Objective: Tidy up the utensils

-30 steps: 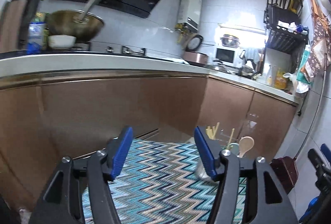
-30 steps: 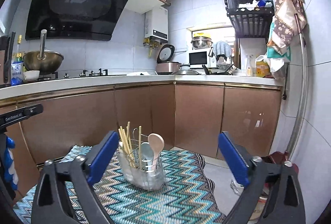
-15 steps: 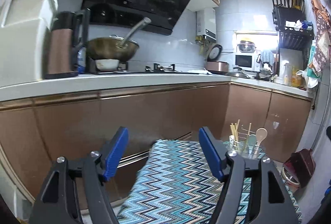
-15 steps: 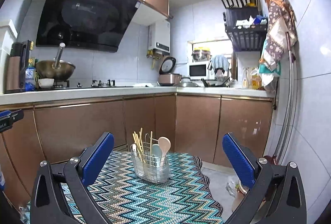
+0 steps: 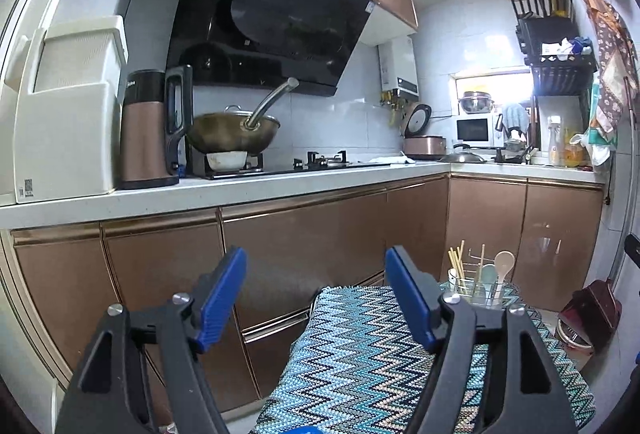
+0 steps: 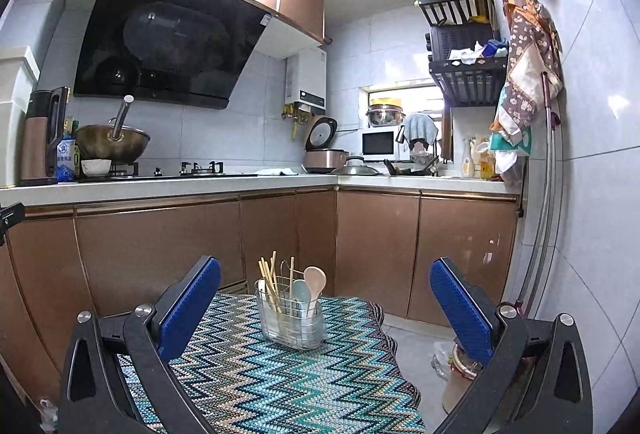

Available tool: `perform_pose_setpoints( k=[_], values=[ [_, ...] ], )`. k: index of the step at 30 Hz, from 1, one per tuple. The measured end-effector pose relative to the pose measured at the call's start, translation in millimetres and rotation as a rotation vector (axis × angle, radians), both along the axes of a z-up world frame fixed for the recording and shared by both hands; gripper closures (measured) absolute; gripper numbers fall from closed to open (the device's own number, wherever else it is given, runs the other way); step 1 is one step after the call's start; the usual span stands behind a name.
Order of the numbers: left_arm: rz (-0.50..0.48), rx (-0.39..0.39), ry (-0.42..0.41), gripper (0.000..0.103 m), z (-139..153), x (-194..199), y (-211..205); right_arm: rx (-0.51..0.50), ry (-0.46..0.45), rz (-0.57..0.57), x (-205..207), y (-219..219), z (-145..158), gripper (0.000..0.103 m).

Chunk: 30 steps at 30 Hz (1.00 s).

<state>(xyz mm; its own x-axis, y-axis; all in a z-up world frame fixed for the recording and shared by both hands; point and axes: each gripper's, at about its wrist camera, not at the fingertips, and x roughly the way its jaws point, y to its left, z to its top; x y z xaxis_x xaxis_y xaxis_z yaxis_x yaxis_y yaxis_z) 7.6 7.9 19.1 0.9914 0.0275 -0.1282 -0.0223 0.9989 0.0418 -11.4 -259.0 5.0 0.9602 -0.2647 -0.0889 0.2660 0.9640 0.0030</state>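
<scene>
While both held above the zigzag cloth (image 6: 280,374): left claw (image 5: 316,298) wide apart, gripping nothing; right claw (image 6: 324,298) spread wide, likewise unladen. Clear utensil holder (image 6: 289,322) upright on the cloth at 12 o'clock of the right claw, at 2 o'clock of the left, with chopsticks (image 6: 269,280) and spoons (image 6: 314,284) standing inside.

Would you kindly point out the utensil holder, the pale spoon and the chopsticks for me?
Utensil holder (image 6: 290,328), right wrist view, on its clear front wall.
Pale spoon (image 6: 315,278), right wrist view, on the spoon's bowl.
Chopsticks (image 6: 267,274), right wrist view, on the upper shafts above the holder's rim.
</scene>
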Motion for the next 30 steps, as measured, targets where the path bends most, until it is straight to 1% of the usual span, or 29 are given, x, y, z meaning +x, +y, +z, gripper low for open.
perform_pose_setpoints(
  k=[6, 18, 30],
  values=[
    [0.005, 0.007, -0.021, 0.032, 3.1, -11.6, 0.7, -0.009, -0.022, -0.001, -9.2, 2.9, 4.4, 0.000],
    [-0.007, -0.005, -0.034, 0.032, 6.7, -28.8, -0.1, -0.013, -0.049, -0.004, -23.5, 4.7, 10.2, 0.000],
    [-0.026, -0.015, -0.014, 0.032, 4.0, -28.2, 1.6, -0.018, -0.040, -0.034, -28.0, 1.8, 9.3, 0.000]
  ],
)
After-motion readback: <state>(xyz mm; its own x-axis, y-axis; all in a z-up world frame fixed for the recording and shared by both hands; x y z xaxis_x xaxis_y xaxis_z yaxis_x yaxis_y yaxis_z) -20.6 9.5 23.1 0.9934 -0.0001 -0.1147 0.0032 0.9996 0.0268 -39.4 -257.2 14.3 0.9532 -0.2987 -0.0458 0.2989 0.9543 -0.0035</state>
